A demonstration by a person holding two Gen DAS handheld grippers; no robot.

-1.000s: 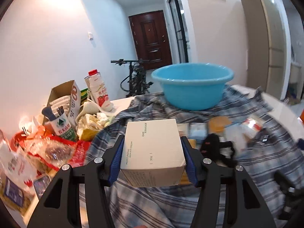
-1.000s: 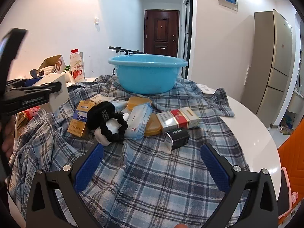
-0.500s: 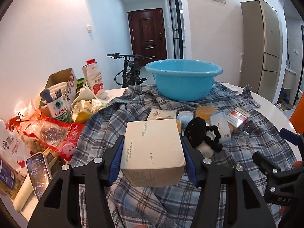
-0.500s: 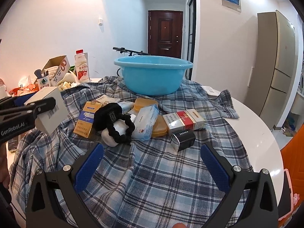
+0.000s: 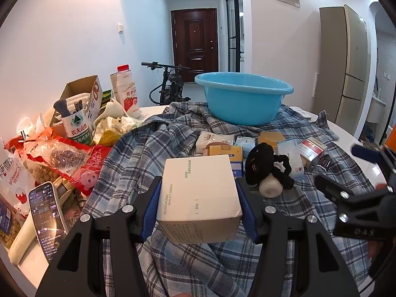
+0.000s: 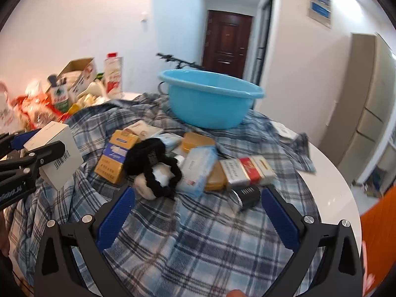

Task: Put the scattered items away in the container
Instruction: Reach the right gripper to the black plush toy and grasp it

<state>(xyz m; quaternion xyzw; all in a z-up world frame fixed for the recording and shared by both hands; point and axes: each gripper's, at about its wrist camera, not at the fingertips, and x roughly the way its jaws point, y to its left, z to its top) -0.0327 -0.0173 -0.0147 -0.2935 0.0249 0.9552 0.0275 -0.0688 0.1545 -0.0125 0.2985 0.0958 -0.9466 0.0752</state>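
My left gripper (image 5: pixel 199 195) is shut on a white skin-cream box (image 5: pixel 199 198) and holds it above the plaid cloth; the box also shows in the right wrist view (image 6: pixel 58 153). The blue basin (image 5: pixel 243 97) stands at the far side of the table, and in the right wrist view (image 6: pixel 210 99) too. My right gripper (image 6: pixel 198 205) is open and empty, low over the cloth just short of the pile: a black scrunchie (image 6: pixel 153 160), a yellow cigarette pack (image 6: pixel 118 158), a tissue pack (image 6: pixel 198 168), a red-and-silver cigarette pack (image 6: pixel 247 170) and a small black box (image 6: pixel 247 196).
Snack bags (image 5: pixel 57 158), a phone (image 5: pixel 47 210), a cardboard box (image 5: pixel 81 99) and a milk bottle (image 5: pixel 127 91) crowd the table's left side. The plaid cloth (image 6: pixel 198 242) covers the round white table (image 6: pixel 339 190). A bicycle and a door stand behind.
My left gripper has pulled back with the white box in it. My right gripper has moved forward and down to the pile, and now shows at the right of the left wrist view.
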